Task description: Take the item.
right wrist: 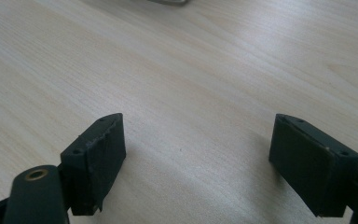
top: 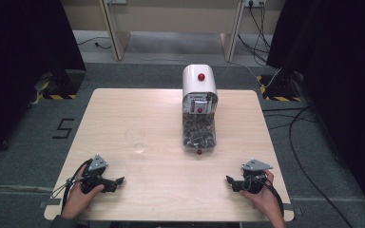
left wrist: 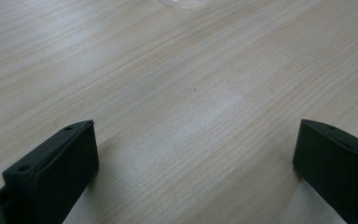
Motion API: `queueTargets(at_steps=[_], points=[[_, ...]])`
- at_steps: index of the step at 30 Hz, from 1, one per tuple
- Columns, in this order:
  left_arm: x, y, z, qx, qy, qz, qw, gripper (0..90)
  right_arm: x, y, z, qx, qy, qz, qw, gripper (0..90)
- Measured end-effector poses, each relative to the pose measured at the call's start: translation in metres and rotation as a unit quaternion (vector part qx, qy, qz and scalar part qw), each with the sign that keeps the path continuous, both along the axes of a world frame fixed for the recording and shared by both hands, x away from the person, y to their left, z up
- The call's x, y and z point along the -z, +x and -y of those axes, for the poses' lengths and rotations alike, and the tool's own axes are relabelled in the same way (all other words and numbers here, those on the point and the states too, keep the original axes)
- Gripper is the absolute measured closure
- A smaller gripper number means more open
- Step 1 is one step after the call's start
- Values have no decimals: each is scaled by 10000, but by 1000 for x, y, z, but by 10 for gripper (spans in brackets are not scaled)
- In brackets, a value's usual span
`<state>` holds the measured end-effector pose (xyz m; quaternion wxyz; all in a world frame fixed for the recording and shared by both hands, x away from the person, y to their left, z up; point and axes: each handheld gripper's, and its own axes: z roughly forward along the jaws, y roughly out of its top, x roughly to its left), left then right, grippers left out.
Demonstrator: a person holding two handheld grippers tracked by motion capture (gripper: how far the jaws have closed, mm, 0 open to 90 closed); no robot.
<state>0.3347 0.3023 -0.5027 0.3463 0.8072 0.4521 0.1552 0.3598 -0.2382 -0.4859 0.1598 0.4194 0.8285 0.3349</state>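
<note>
A white dispenser point(top: 199, 83) with a red knob stands at the far middle of the wooden table point(top: 171, 185); its clear lower bin point(top: 199, 133) holds dark pieces. A clear plastic cup point(top: 137, 141) stands left of it, and its base edge point(left wrist: 182, 3) peeks in at the top of the left gripper view. My left gripper point(top: 119, 182) rests at the near left, held by a hand, jaws wide apart over bare wood point(left wrist: 196, 140). My right gripper point(top: 229, 181) rests at the near right, also open with nothing between the jaws point(right wrist: 196, 149).
The table stands on grey carpet with cables point(top: 304, 142) running along the right side. Dark curtains hang at both sides and yellow-black taped stands point(top: 52, 92) sit by the far corners. Bare wood lies between the two grippers.
</note>
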Motion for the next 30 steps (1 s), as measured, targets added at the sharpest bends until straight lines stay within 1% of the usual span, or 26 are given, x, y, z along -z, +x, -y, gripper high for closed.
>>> queueTargets(at_steps=[22, 23, 24, 27, 28, 29, 30], points=[[0, 0, 0, 1, -3, 1, 10000, 0, 0, 1, 0, -35, -8, 12, 10000, 187], [0, 0, 0, -1, -1, -1, 10000, 0, 0, 1, 0, -46, -8, 13, 10000, 193], [0, 0, 0, 1, -1, 1, 10000, 0, 0, 2, 2, -31, 17, 37, 10000, 227], [0, 0, 0, 0, -1, 0, 10000, 0, -1, 2, 4, -58, 22, 25, 10000, 239], [0, 0, 0, 0, -5, 2, 10000, 0, -1, 2, 5, 29, 73, 54, 10000, 248], [0, 0, 0, 0, -5, 2, 10000, 0, -1, 2, 5, 29, 73, 54, 10000, 248], [0, 0, 0, 0, -1, 0, 10000, 0, -3, 3, 6, -27, 39, 144, 9999, 261]])
